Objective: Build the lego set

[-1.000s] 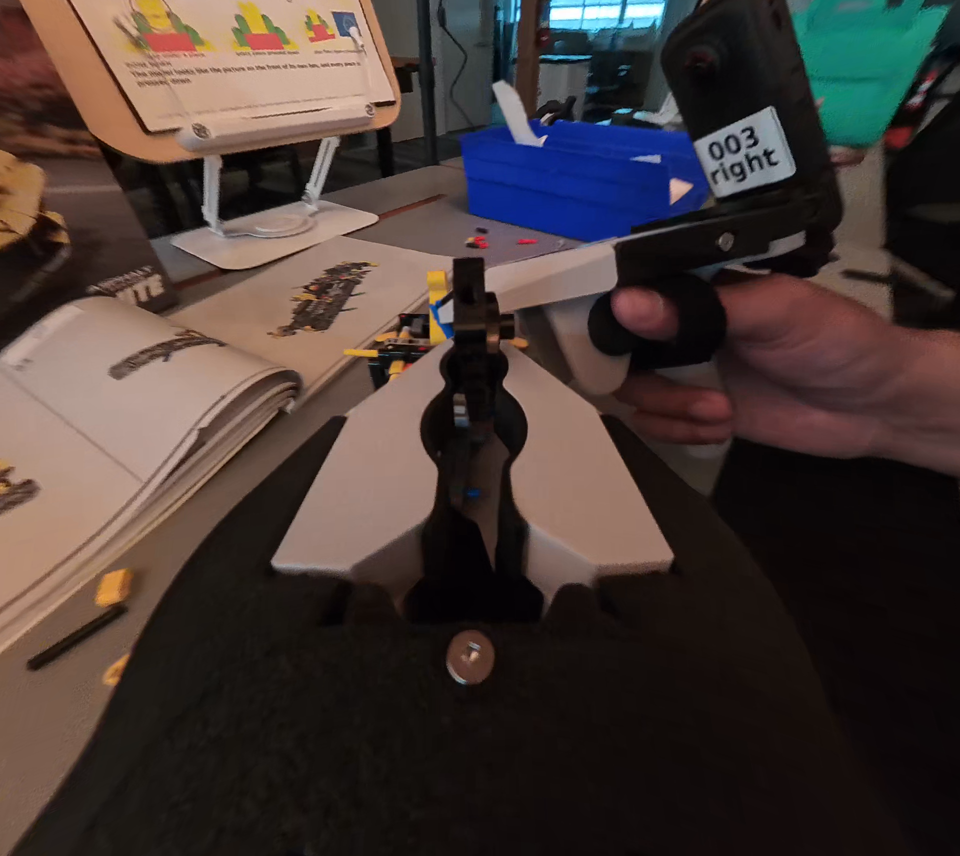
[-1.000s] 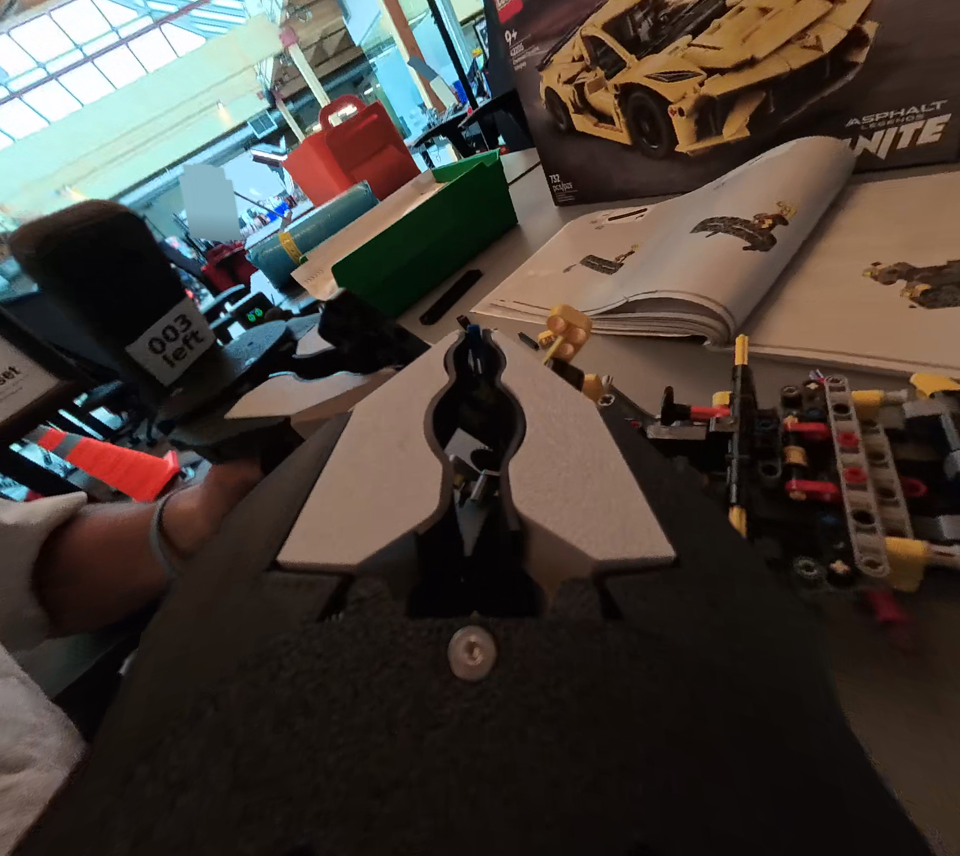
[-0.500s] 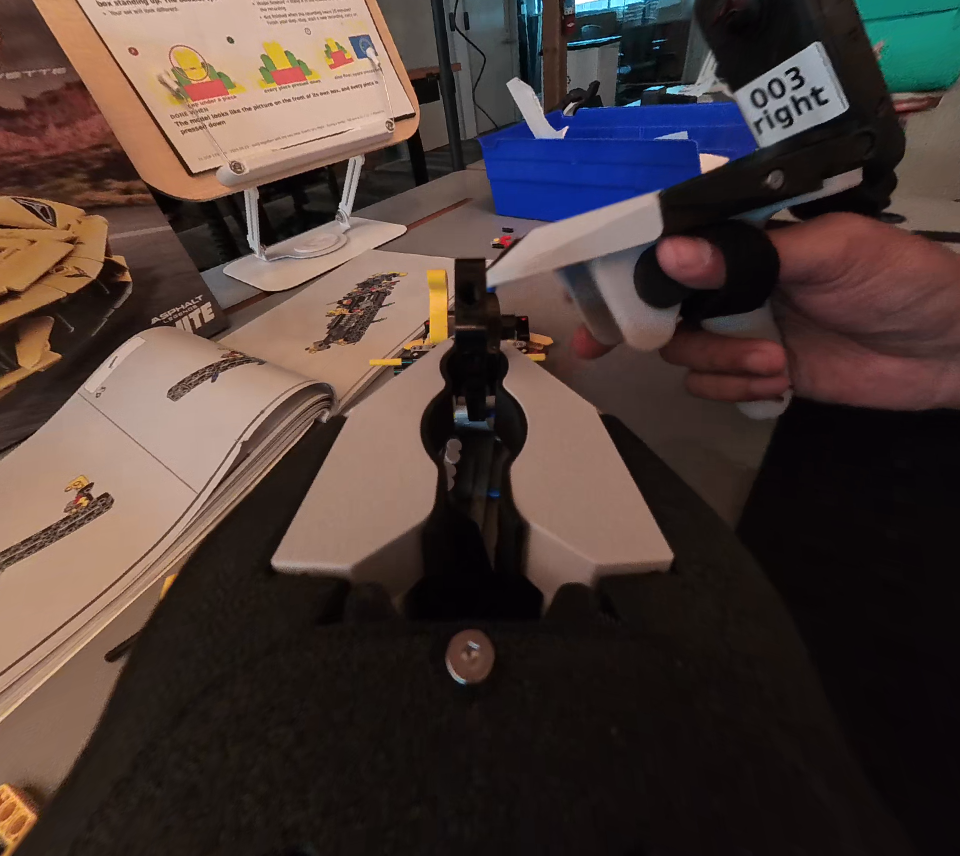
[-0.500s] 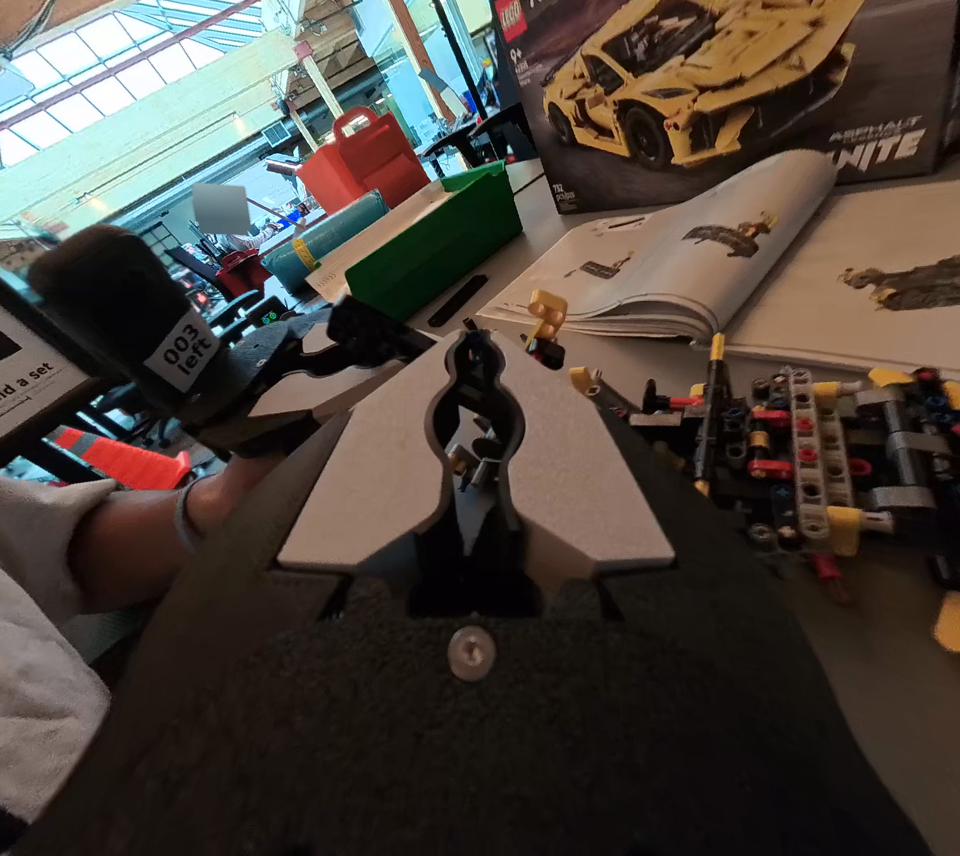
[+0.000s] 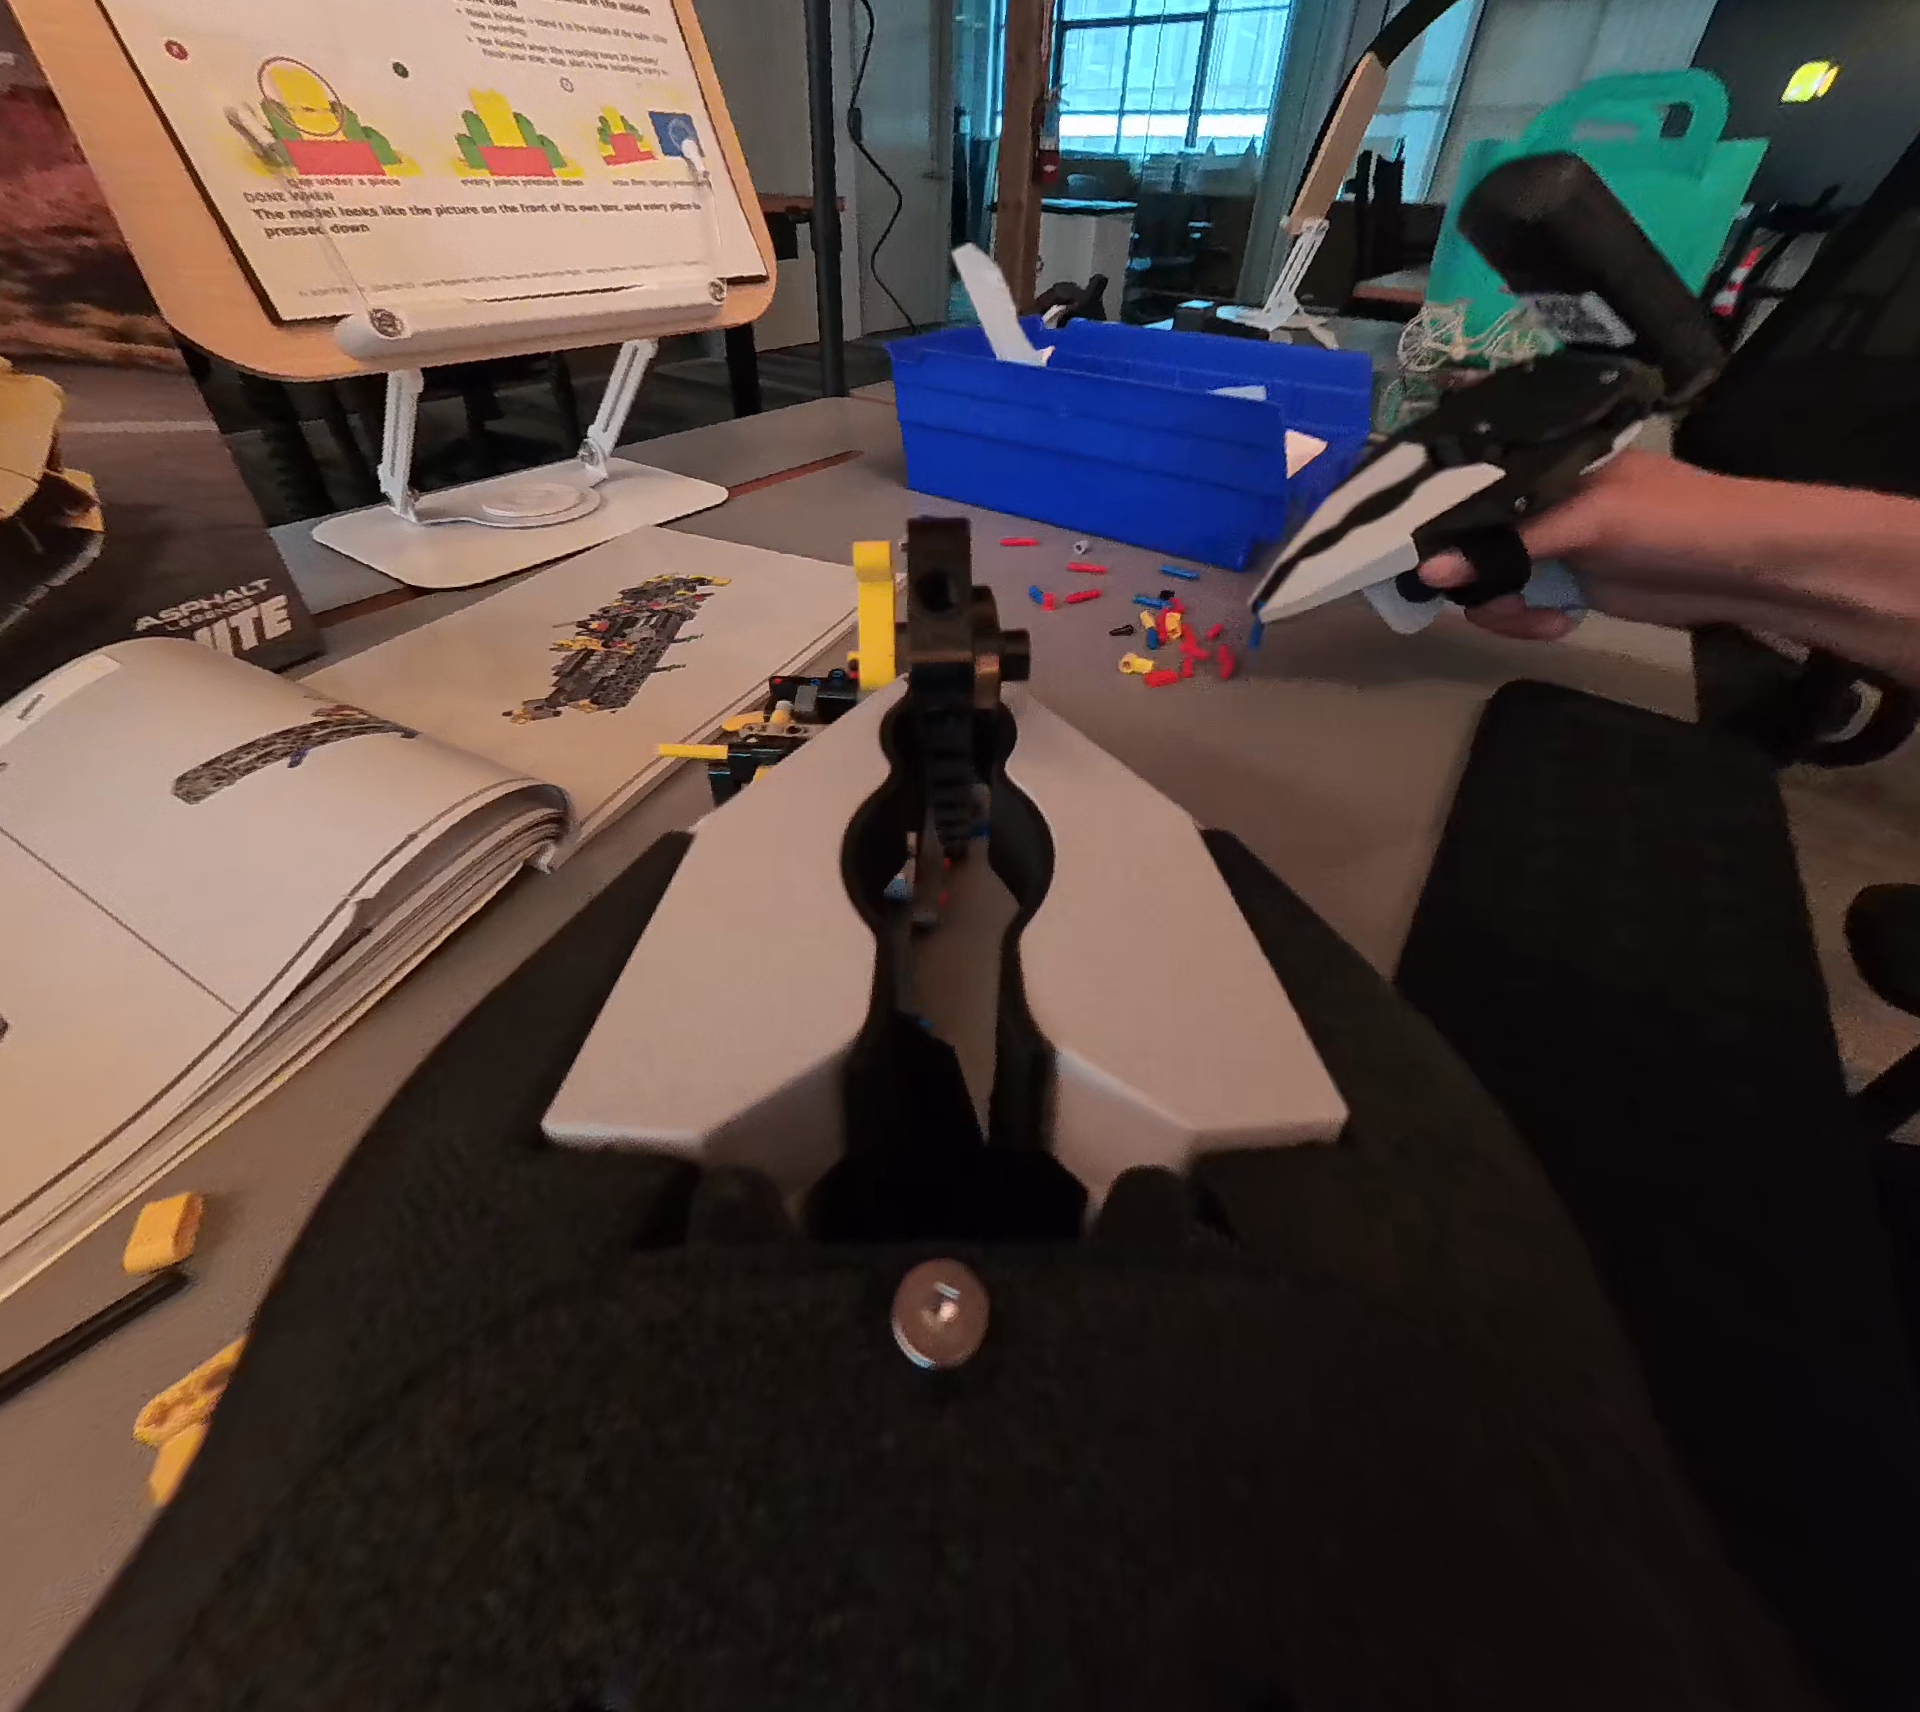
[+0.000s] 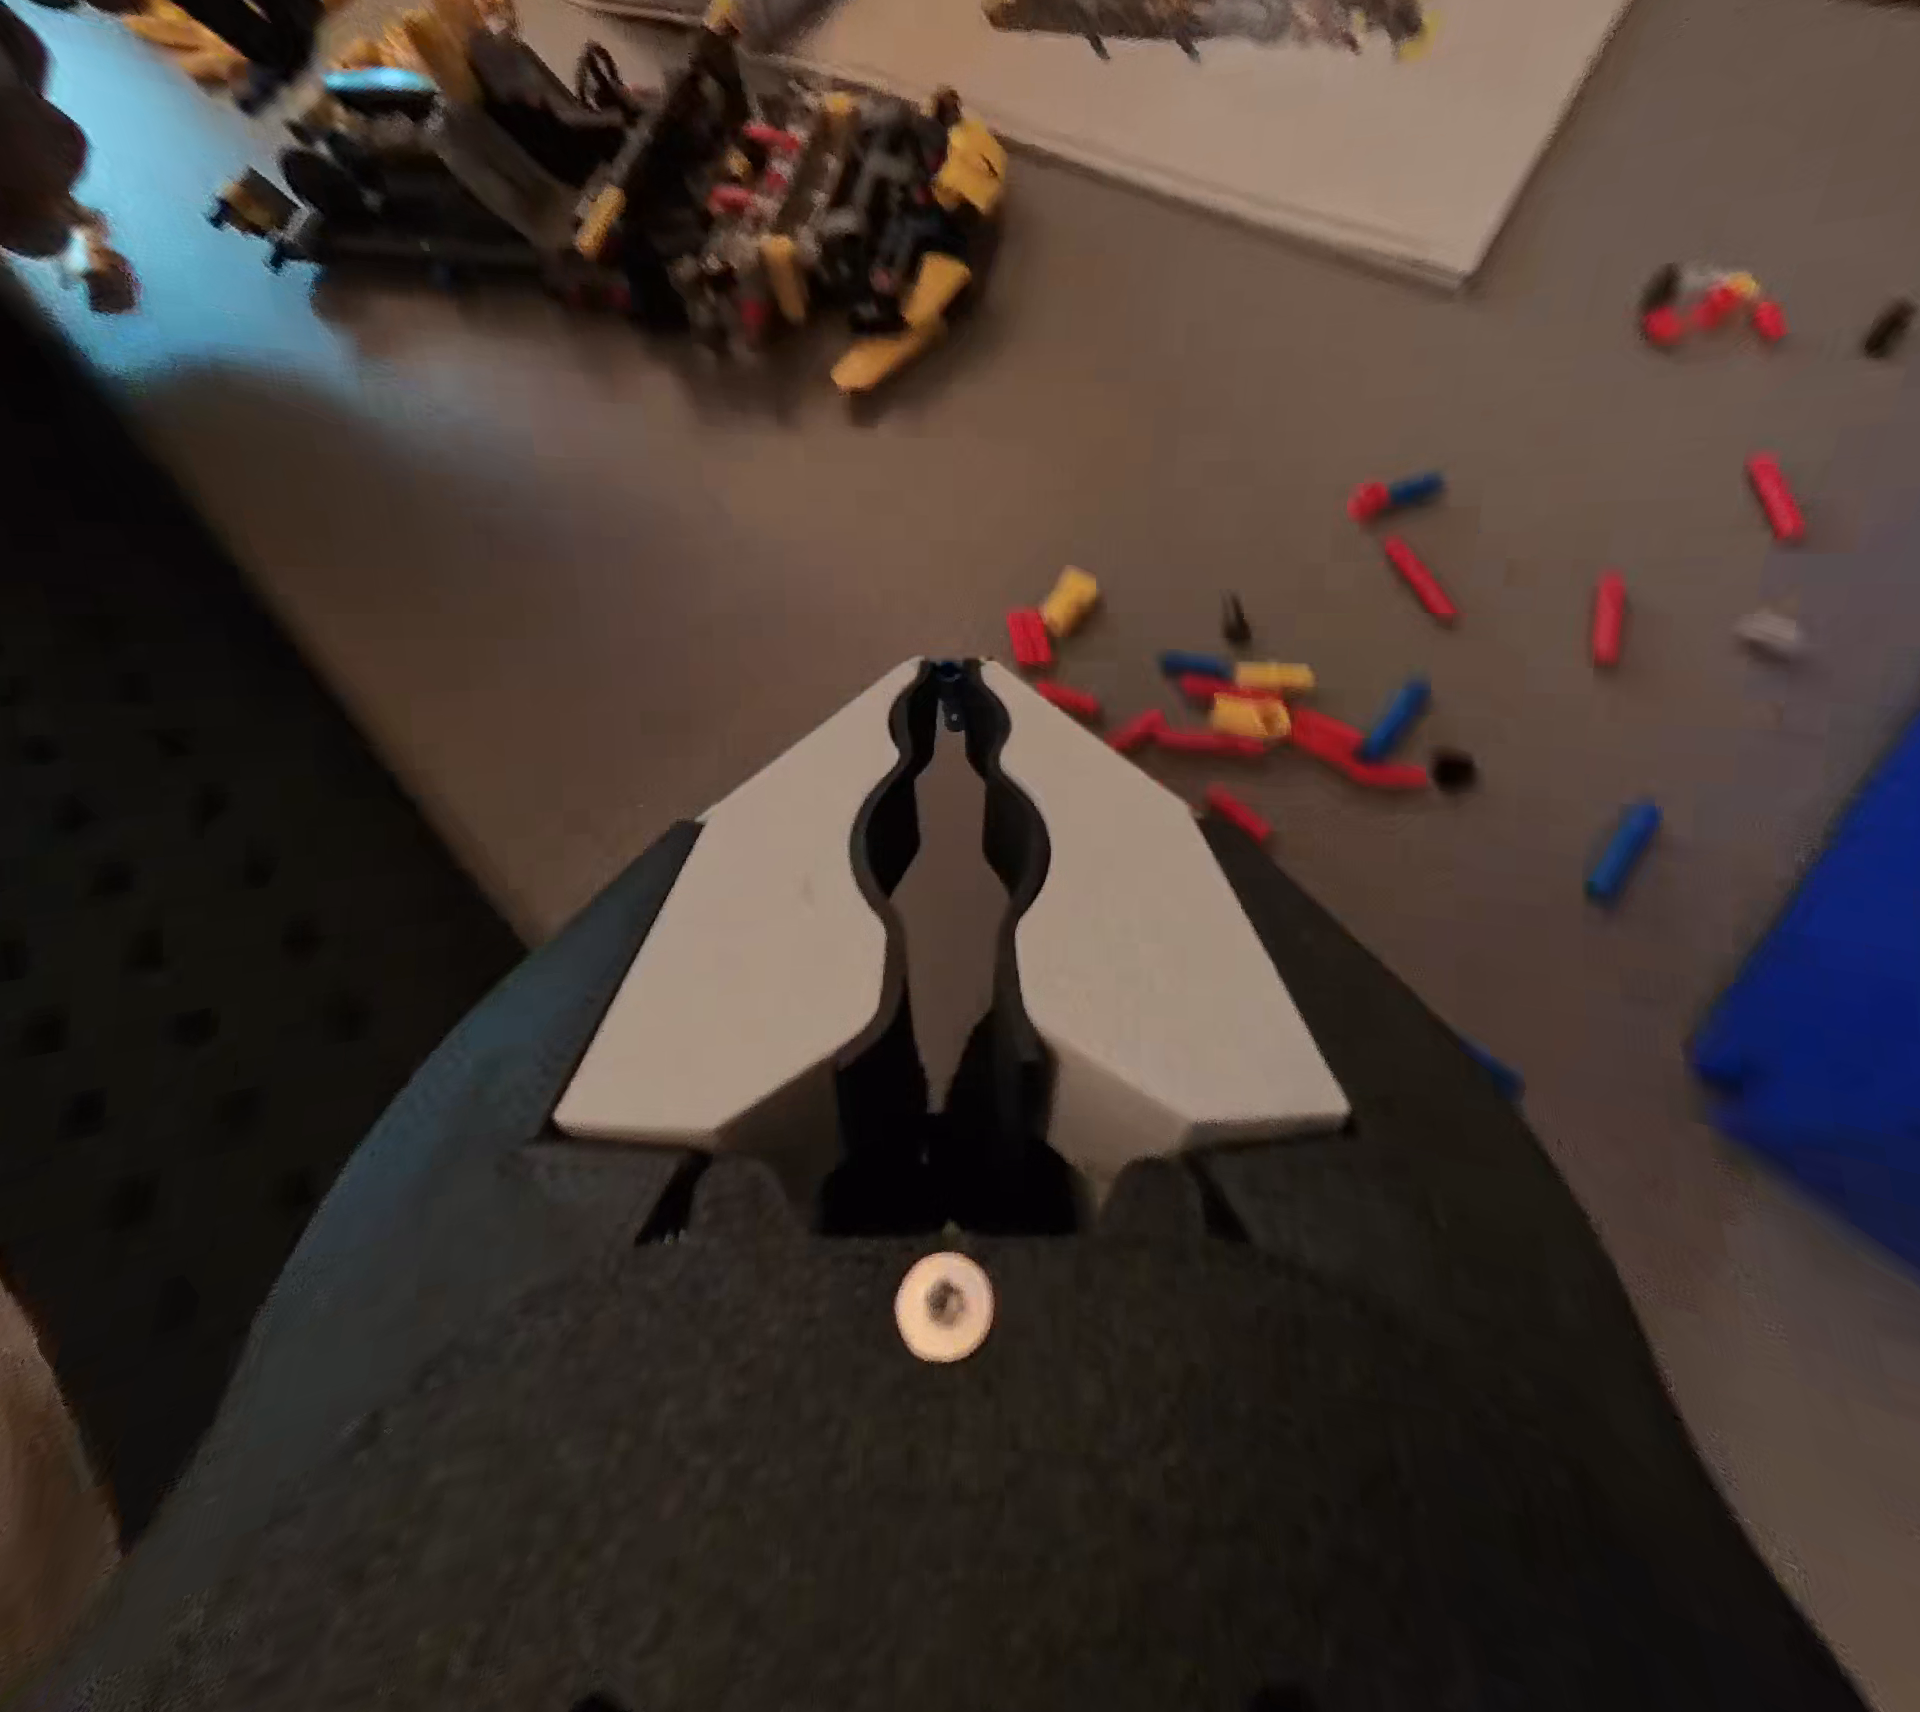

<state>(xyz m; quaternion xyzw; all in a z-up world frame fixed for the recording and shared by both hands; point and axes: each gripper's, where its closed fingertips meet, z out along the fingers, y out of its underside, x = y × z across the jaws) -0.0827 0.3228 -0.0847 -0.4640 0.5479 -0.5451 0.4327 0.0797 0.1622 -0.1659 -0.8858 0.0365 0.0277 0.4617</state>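
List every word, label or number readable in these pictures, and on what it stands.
I do not copy writing; these things bear it.
Instruction sheet on the wooden stand: printed lines.
Dark set box, far left: white lettering.
White label on the right gripper: blurred.
Open booklet: pictures, no readable text.
Right wrist view: too blurred.

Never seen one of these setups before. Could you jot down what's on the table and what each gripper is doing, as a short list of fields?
Left gripper: shut on a black lego piece
Right gripper: shut on a tiny blue pin, above the loose pins
Model: partly built chassis, beside the open booklet
Storage: blue bin behind the pins
Table: grey
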